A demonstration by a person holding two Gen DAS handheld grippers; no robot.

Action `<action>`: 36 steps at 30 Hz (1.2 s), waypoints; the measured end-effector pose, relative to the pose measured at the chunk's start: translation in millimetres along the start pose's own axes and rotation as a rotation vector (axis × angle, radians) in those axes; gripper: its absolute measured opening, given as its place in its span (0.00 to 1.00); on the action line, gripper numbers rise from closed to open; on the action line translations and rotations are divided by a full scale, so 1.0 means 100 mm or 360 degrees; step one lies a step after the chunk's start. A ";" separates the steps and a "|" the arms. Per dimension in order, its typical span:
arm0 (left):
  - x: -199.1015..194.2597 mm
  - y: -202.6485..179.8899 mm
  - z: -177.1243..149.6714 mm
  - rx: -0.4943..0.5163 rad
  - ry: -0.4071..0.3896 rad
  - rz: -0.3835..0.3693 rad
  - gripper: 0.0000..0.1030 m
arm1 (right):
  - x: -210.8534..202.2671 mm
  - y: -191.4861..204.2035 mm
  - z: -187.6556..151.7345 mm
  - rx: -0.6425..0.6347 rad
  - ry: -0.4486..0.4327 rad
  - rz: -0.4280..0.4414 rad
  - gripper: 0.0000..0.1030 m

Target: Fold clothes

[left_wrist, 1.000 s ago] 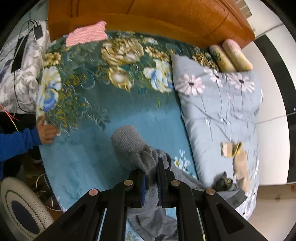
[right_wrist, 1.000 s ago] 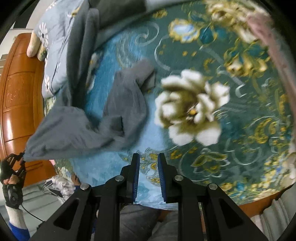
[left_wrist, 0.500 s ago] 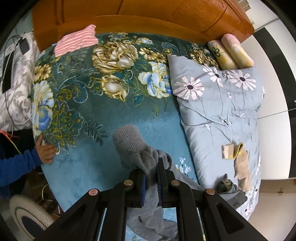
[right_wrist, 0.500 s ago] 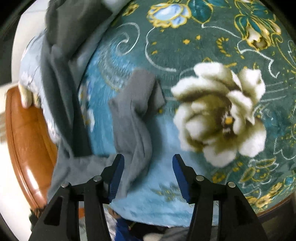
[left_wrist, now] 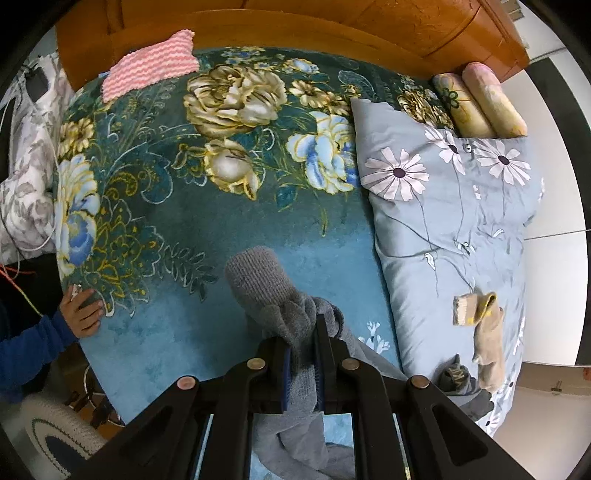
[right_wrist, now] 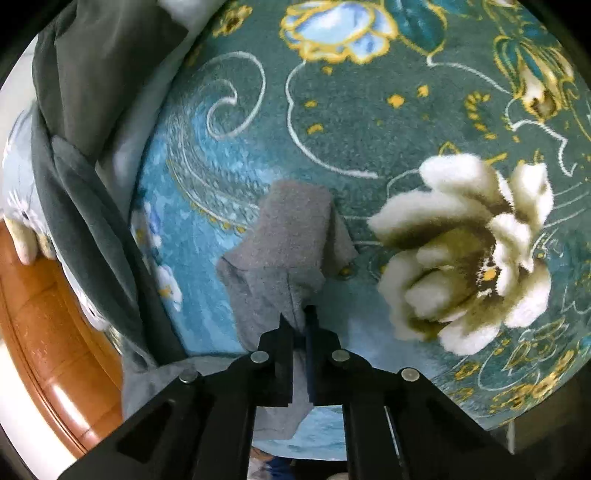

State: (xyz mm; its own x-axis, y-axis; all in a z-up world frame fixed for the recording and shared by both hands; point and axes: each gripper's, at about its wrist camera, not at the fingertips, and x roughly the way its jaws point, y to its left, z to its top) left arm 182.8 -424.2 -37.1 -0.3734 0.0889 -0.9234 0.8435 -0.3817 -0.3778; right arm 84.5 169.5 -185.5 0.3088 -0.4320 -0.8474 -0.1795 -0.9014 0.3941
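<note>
A grey garment (left_wrist: 269, 295) with a ribbed cuff hangs over the teal flowered blanket (left_wrist: 177, 221). My left gripper (left_wrist: 303, 328) is shut on bunched grey fabric just behind that cuff. In the right wrist view a grey sleeve (right_wrist: 284, 251) with a ribbed cuff lies above the blanket (right_wrist: 388, 122), and my right gripper (right_wrist: 299, 314) is shut on the sleeve fabric a little below the cuff. More of the grey garment (right_wrist: 155, 380) trails left under the gripper.
A light blue flowered quilt (left_wrist: 454, 221) lies on the right with beige socks (left_wrist: 480, 325) on it. A pink knit piece (left_wrist: 151, 70) sits by the wooden headboard (left_wrist: 295, 26). A person's hand (left_wrist: 81, 310) rests on the blanket's left edge. A dark green garment (right_wrist: 88, 147) lies on the left.
My right gripper opened, moved onto the grey sleeve and closed on it. My left gripper kept its hold on the cuff end and drew back a little.
</note>
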 end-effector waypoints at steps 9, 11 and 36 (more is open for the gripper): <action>-0.10 -0.74 0.12 0.0294 0.0034 -0.0274 0.10 | -1.29 0.39 0.22 -0.0131 -0.0422 0.0326 0.03; -0.18 -0.86 0.09 0.0378 0.0033 -0.0338 0.10 | -1.70 0.45 0.21 -0.0192 -0.0563 0.0381 0.03; 0.62 0.74 -0.60 0.0457 0.0166 0.0371 0.10 | -0.80 -1.68 -0.42 0.0243 -0.0377 -0.0172 0.03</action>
State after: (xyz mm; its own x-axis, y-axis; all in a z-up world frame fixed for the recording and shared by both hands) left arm 244.7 -392.0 -126.0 -0.1306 0.0571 -0.9898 0.7533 -0.6434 -0.1366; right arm 128.9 354.6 -168.9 0.1108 -0.2983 -0.9480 -0.3013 -0.9191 0.2540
